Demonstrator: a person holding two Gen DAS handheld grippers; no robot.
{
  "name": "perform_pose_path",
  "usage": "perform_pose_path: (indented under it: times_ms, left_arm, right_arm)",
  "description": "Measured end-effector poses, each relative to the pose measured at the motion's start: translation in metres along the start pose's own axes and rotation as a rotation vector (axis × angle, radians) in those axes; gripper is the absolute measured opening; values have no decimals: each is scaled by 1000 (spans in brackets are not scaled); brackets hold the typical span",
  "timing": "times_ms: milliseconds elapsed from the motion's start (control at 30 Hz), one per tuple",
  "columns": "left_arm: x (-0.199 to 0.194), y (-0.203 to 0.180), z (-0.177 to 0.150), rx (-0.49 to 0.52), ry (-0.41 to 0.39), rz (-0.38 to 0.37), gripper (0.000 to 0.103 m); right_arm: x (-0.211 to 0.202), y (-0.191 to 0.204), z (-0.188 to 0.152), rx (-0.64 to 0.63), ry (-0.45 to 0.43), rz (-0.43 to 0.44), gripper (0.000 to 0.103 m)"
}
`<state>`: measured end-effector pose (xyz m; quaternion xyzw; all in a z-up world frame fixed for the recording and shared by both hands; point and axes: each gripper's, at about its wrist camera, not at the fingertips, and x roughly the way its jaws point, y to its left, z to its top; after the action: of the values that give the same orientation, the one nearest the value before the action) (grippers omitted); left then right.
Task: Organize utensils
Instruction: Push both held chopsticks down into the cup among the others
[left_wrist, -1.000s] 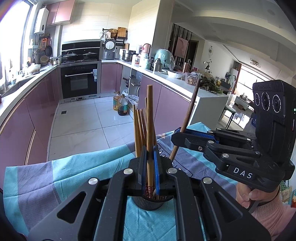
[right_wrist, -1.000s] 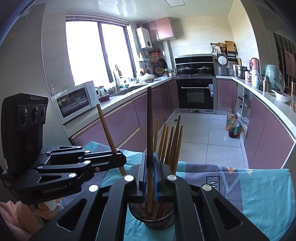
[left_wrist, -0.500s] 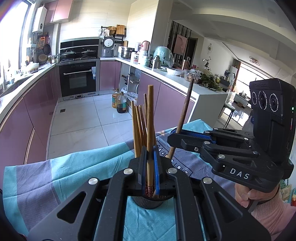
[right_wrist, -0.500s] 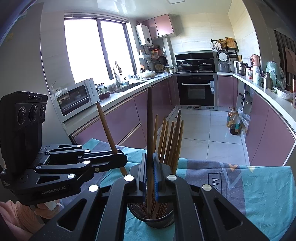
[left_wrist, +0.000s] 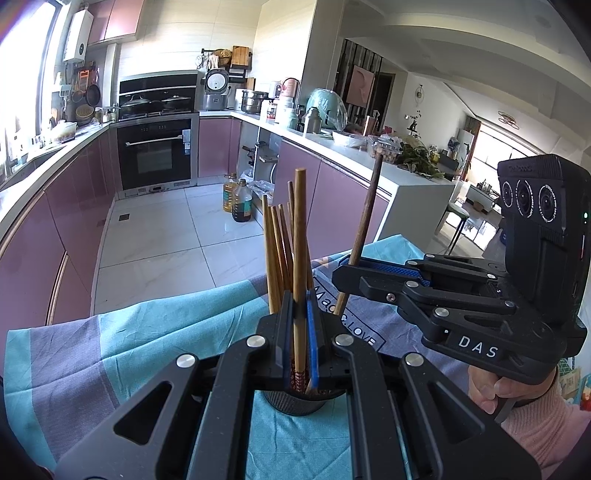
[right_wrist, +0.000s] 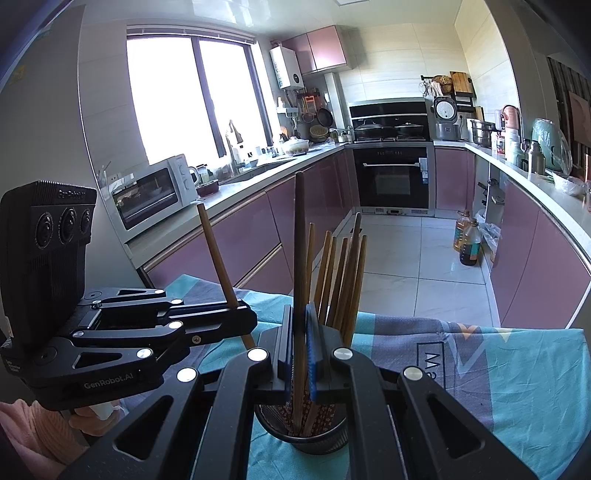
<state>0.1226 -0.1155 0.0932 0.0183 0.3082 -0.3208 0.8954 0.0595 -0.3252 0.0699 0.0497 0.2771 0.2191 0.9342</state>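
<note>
A black mesh cup (left_wrist: 295, 402) (right_wrist: 306, 439) stands on a teal and purple cloth (left_wrist: 110, 354) and holds several brown chopsticks (right_wrist: 343, 273), upright and fanned. My left gripper (left_wrist: 300, 332) is shut on a light brown chopstick (left_wrist: 300, 229), held upright, with its patterned lower tip over the cup's mouth. My right gripper (right_wrist: 299, 339) is shut on a darker chopstick (right_wrist: 299, 240), also upright, whose lower end shows inside the cup's rim. Each gripper also shows in the other view: the right gripper (left_wrist: 345, 271) from the right, the left gripper (right_wrist: 245, 319) from the left.
The cloth's far edge (right_wrist: 461, 321) drops to a tiled floor with two oil bottles (right_wrist: 467, 240). Purple cabinets line both sides, with an oven (right_wrist: 391, 177) at the back and a toaster oven (right_wrist: 151, 194) on the left counter. A hand in a pink sleeve (left_wrist: 517, 398) holds the right gripper.
Both grips are unchanged. In the left wrist view the right gripper and its dark chopstick sit slightly further left than before; the cup and its chopsticks have not moved.
</note>
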Motion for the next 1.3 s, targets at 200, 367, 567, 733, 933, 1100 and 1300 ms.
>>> perform_pose_path:
  times_ms: [200, 367, 567, 733, 933, 1100, 1300]
  left_arm:
    - [0, -1, -1, 0, 3, 1, 7]
    - [4, 1, -2, -2, 8, 3, 7]
    - [8, 5, -6, -4, 15, 4, 7]
    - [13, 6, -7, -6, 23, 7, 7]
    - [21, 8, -6, -9, 35, 11, 7]
    - [22, 8, -6, -10, 36, 10, 7]
    - [23, 8, -8, -11, 38, 10, 7]
  right_arm:
    - [0, 0, 0, 0, 0, 0, 6]
    - [1, 0, -1, 0, 2, 1, 6]
    - [3, -1, -5, 0, 6, 3, 6]
    - [10, -4, -10, 0, 19, 3, 6]
    - [14, -4, -10, 5, 29, 3, 6]
    - [14, -3, -8, 7, 31, 5, 6]
    - [17, -3, -7, 11, 34, 3, 6]
